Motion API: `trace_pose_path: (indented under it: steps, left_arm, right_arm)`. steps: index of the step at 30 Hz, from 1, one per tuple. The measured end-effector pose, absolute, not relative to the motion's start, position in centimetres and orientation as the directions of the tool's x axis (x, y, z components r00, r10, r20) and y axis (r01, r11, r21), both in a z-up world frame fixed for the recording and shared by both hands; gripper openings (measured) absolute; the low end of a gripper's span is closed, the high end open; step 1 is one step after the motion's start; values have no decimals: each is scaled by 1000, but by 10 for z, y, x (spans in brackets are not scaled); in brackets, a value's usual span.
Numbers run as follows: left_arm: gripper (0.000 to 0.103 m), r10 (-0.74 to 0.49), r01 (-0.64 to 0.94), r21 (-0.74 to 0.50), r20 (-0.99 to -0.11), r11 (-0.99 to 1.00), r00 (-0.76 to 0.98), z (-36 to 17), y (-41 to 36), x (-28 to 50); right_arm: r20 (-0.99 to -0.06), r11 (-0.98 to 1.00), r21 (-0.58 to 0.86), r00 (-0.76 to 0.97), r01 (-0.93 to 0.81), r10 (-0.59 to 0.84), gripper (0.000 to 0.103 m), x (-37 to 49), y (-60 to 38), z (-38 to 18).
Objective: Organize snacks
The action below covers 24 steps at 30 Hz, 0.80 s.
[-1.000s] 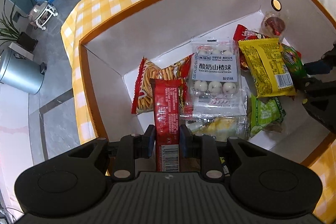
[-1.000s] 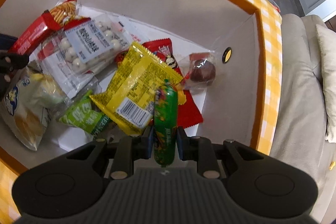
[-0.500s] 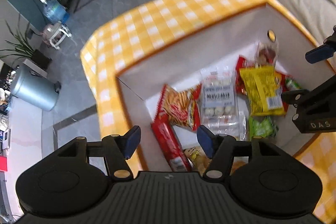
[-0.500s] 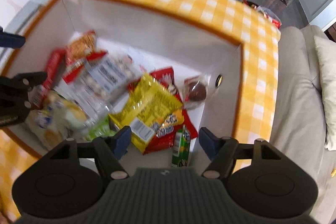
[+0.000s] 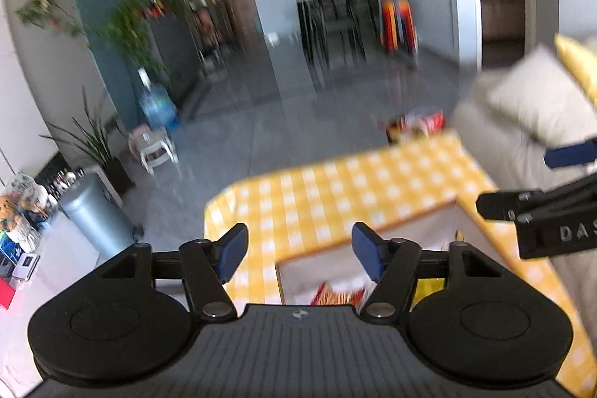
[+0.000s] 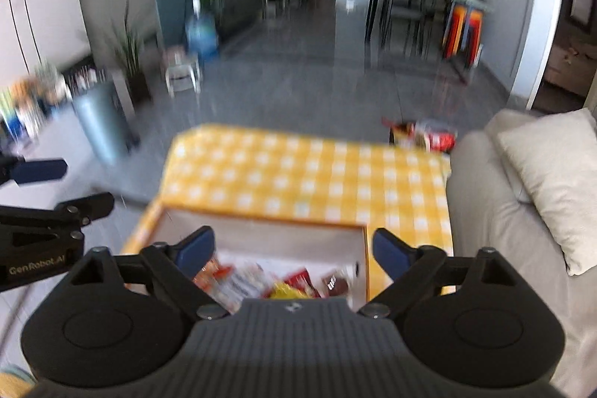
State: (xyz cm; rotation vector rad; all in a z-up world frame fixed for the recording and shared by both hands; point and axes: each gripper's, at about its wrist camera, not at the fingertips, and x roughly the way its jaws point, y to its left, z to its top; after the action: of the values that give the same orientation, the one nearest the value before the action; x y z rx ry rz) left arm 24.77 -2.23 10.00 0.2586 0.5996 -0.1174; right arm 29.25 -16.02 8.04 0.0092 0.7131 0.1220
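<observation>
A white box with an orange rim (image 6: 261,221) stands on the yellow checked table (image 6: 298,170) and holds several snack packets (image 6: 294,280). It also shows low in the left wrist view (image 5: 373,241), with packets (image 5: 335,293) partly hidden behind my fingers. My left gripper (image 5: 300,252) is open and empty, raised above the box's left side. My right gripper (image 6: 293,248) is open and empty, raised above the box. Each gripper shows at the edge of the other's view. Both views are blurred.
A beige sofa with a cushion (image 6: 541,174) runs along the table's right side. More snack packets (image 6: 421,135) lie past the table's far edge. A grey bin (image 6: 100,122), a water bottle (image 6: 201,32), plants and dining chairs (image 6: 410,6) stand across the floor.
Both grippers let go of their snacks into the box, opened, then rose and tilted up, so the views now look across the room.
</observation>
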Motion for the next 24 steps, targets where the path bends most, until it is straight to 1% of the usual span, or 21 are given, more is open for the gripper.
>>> trace_pose_path:
  steps: [1,3,4,7,9,12,14,18,24]
  left_arm:
    - [84,-35,171,199,-547,965,837,107,-21,240]
    - [88,-36,148,187,-498,971,866,118,-19,225]
    - [91,-34,139,184,-481,973,876,123,-18,219]
    - [96,-9,96,182,-429,979,903,133,-18,195]
    - [96,13,65,188,-390,980,921,135,-18,180]
    - [98,33,36,198,-335,980,942,134,-19,157]
    - [98,37,28,193,-326,981,945,131,-19,146]
    - [99,26,37,176,-340,984,940,120,-17,130]
    - [99,42,17,150,-386,989,921,98,-9,116]
  right_arm:
    - [-626,992,66,770,-107,125,96,283,-162,88]
    - [-577,989,96,803,-113,148,99,261,-165,101]
    - [-553,987,109,818,-117,158,99,249,-167,105]
    - [-498,981,148,847,-127,185,99,216,-169,114]
    - [-466,977,167,862,-136,200,99,195,-170,116]
    - [-417,977,159,887,-141,196,99,165,-167,114]
    - [-385,979,143,903,-144,189,99,146,-164,111]
    - [-338,986,112,929,-122,154,99,114,-154,101]
    - [-340,992,102,935,-71,102,99,83,-142,83]
